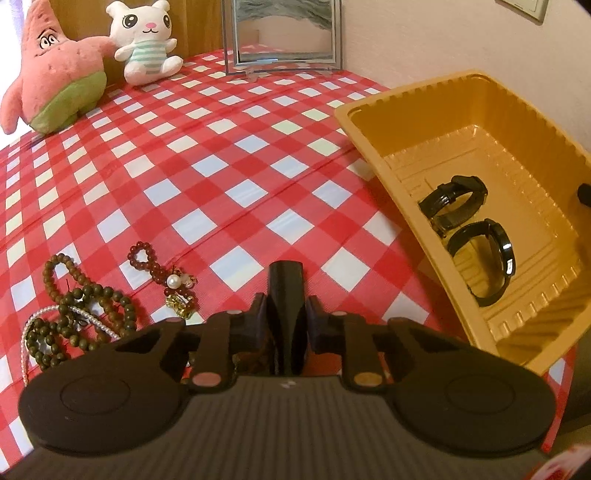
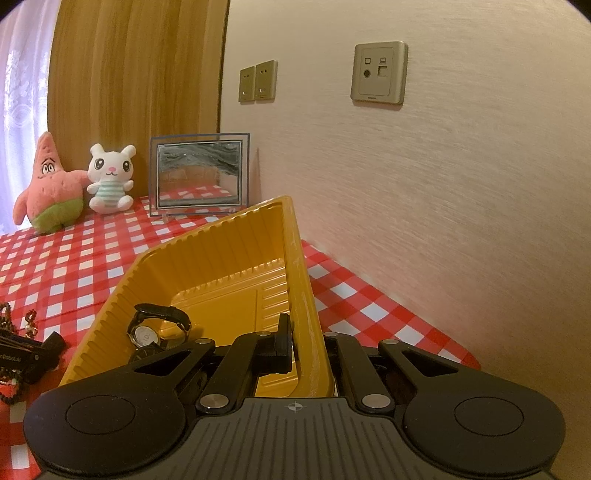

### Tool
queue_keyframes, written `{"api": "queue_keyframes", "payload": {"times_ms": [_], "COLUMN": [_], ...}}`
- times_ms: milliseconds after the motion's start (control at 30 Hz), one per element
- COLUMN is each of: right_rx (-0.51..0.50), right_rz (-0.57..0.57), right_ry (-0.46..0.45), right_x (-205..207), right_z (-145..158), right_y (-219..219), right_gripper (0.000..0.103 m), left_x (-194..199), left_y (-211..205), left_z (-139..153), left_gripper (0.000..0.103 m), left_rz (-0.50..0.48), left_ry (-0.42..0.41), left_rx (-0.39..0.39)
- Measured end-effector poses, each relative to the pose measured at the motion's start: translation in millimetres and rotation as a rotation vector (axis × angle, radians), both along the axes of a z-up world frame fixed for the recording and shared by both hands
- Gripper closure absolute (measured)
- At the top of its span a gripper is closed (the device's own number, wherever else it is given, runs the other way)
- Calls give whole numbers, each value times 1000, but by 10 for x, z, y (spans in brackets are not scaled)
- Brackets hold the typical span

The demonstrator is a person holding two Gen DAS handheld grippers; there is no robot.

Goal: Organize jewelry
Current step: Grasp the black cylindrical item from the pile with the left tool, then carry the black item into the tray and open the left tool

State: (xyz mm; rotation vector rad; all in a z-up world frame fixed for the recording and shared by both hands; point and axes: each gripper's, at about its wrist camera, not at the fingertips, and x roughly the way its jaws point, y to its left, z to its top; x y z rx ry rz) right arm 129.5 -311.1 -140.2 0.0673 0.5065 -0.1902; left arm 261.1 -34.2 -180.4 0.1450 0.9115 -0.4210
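A yellow plastic tray [image 1: 373,122] sits tilted at the table's right, holding two black watches [image 1: 458,199]. My right gripper [image 2: 306,350] is shut on the tray's near right wall [image 2: 303,295], one finger inside and one outside; the watches [image 2: 159,328] show inside. My left gripper [image 1: 286,295] is shut and empty, just above the cloth. To its left lie a dark bead necklace [image 1: 85,314], a pearl strand [image 1: 40,317] and a red bead bracelet with pearl charms [image 1: 162,273]. The left gripper [image 2: 33,354] also shows in the right wrist view.
The table has a red-and-white checked cloth [image 1: 221,166]. A pink starfish plush [image 1: 55,77], a white bunny plush [image 1: 144,40] and a framed sand picture [image 1: 282,33] stand at the back. A wall [image 2: 443,184] with sockets runs along the right.
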Motion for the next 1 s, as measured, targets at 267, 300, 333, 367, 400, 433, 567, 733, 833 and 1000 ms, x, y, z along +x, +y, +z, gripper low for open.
{"api": "queue_keyframes", "payload": {"times_ms": [267,300,333,367,400,433,567,733,833,1000], "right_rx": [-4,-3,-4,-4,-4,-4,-3,-4,-4,-4], "right_rz": [6,7,8,8,9,11,16,18,22,30], "right_ry": [-3,-4,-5,-5,-5,-6,-9,-9,-10,-9], "right_x": [-8,-13,-16,-16,-14,-17,-18,-15,-11,-8], "right_z": [2,1,1,3,4,7,13,15,18,18], "right_y": [22,18,23,25,22,27,25,23,24,13], "right_gripper": [99,99,99,99,99,99,99,99,99,99], "left_x": [-64,-81,-103,-124,-167,-203,-359,-504,-559,-556], "left_y": [2,10,21,28,37,43,-29,-285,-474,-667], "left_z": [118,160,204,246,314,370,588,712,676,548], "left_gripper": [84,84,84,84,84,84,84,84,84,84], "left_rz": [-5,-6,-11,-16,-24,-33,-100,-245,-324,-376], "left_ry": [-14,-18,-22,-28,-39,-47,-75,-76,-56,15], "left_rx": [-30,-39,-48,-57,-71,-84,-136,-209,-217,-235]}}
